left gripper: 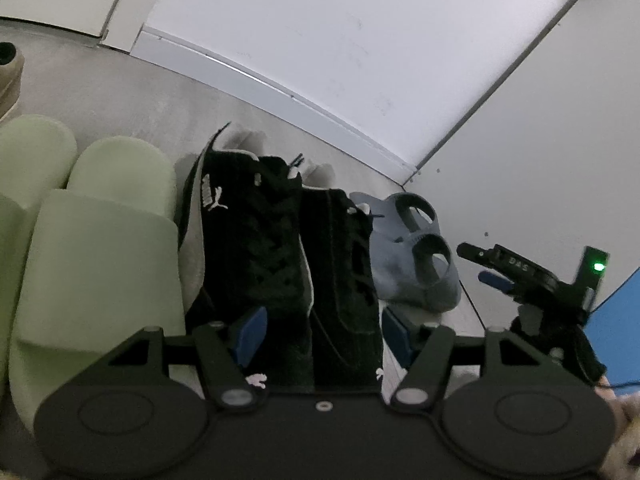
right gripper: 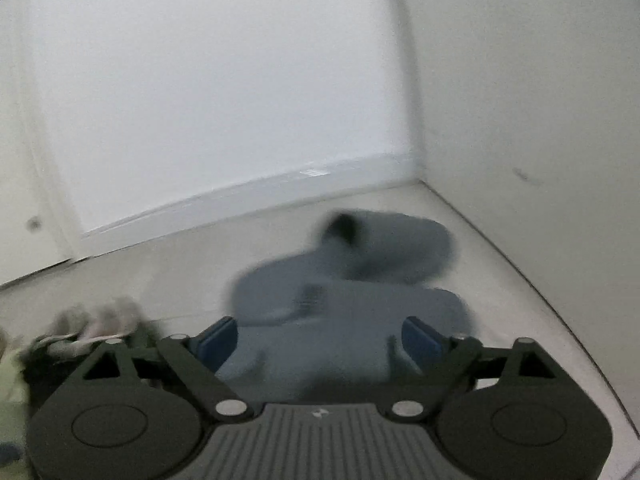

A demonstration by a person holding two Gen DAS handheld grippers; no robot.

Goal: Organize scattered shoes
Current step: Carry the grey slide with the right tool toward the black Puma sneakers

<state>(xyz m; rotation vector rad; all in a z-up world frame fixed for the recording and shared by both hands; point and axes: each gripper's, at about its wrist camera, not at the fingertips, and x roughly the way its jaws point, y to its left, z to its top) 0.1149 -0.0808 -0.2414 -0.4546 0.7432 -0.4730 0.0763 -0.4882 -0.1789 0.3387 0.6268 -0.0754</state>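
Two black sneakers stand side by side on the floor, a left one [left gripper: 248, 236] and a right one [left gripper: 344, 276]. My left gripper [left gripper: 322, 336] hovers open over their heels, its blue pads astride the right sneaker. A pair of blue-grey sandals [left gripper: 416, 248] lies toward the wall corner. My right gripper [left gripper: 480, 266] hangs just right of them. In the blurred right wrist view that gripper [right gripper: 320, 338] is open, with the nearer sandal [right gripper: 344, 320] between its pads and the farther sandal [right gripper: 396, 244] beyond. I cannot tell whether the pads touch it.
Pale green slides [left gripper: 96, 248] lie left of the sneakers. A tan shoe [left gripper: 8, 76] sits at the far left edge. White walls meet in a corner [left gripper: 416, 172] behind the sandals. A blue surface [left gripper: 618, 320] shows at the right. The sneakers [right gripper: 84, 332] appear blurred at lower left.
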